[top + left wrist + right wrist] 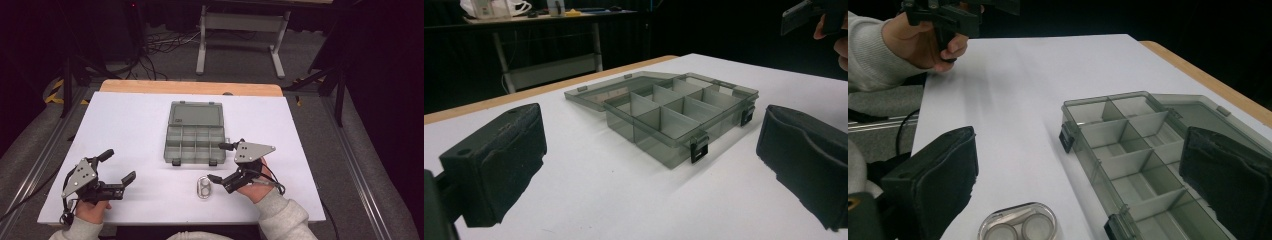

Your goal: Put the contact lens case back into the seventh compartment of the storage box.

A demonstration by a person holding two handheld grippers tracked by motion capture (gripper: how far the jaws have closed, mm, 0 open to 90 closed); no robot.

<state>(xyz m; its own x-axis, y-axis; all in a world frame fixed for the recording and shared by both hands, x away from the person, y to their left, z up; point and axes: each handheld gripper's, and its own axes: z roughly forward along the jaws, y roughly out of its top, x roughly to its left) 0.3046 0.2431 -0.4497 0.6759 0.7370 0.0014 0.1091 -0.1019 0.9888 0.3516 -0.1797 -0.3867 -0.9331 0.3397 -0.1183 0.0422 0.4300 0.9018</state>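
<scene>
The right gripper view shows both wells of the contact lens case (1018,225) between the spread-apart right gripper (1078,190) – compartment box (1148,155) empty; left gripper (649,170) agape, holding nothing.

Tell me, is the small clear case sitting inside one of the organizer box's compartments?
No, the small clear case lies on the white table in front of the open organizer box, apart from it.

A small clear lens case (203,188) with two round wells lies flat near the surface's (130,130) front edge, just before the open grey compartment box (195,135).
</scene>
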